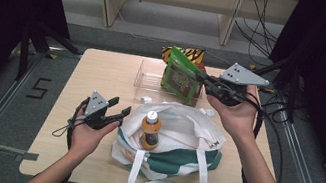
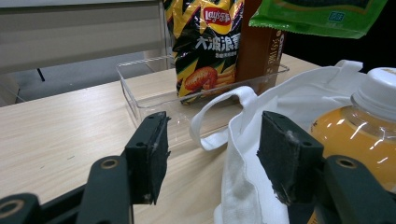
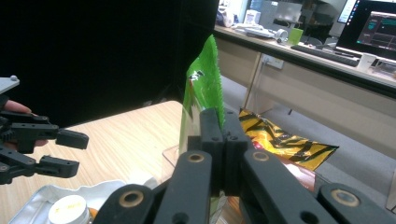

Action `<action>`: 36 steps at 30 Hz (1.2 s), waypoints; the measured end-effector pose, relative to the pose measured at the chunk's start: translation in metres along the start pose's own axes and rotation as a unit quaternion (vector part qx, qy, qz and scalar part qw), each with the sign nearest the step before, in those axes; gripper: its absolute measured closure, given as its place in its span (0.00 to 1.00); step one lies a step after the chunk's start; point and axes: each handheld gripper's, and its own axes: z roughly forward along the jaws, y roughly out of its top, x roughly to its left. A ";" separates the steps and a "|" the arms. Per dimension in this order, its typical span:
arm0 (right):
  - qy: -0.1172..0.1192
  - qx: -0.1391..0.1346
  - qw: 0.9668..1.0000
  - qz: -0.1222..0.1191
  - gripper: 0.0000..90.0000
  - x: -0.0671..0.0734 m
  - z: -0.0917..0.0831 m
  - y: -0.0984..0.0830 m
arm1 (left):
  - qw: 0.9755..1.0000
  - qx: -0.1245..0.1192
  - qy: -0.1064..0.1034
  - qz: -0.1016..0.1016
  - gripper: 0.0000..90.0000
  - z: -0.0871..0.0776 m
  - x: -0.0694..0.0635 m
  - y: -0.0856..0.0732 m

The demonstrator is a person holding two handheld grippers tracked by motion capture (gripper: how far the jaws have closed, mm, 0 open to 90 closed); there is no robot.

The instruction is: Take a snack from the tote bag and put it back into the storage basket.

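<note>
Meanwhile, a green snack packet hangs pinched above the clear tray while the tote bag waits on the worktop.

Left tongs point(image 1: 117, 108) stand open and empty, hovering just left of the white and green tote bag point(image 1: 176, 149), whose mouth gapes near the middle of the worktop point(image 1: 98, 75); an orange drink bottle point(image 1: 150, 130) with a white cap sits upright inside it. Beyond the bag, at the far edge, a clear plastic tray point(image 1: 145, 81) holds a black and yellow crisp bag point(image 2: 208, 46) and a brown carton point(image 2: 257, 46) standing on end. Right tongs point(image 1: 203, 81) are clamped shut on the green snack packet point(image 1: 182, 77), held up over the tray's right part.
</note>
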 end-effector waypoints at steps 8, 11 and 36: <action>-0.005 0.002 1.000 -0.005 1.00 -0.004 0.008 -0.001 | 1.000 0.002 0.000 0.005 0.47 0.001 0.001 0.000; -0.001 0.010 1.000 0.007 1.00 -0.004 0.010 -0.002 | 1.000 0.001 0.000 0.001 0.47 0.000 0.000 0.000; -0.014 0.021 1.000 0.010 1.00 -0.015 0.030 0.000 | 1.000 0.001 0.000 0.004 0.47 0.001 0.002 -0.001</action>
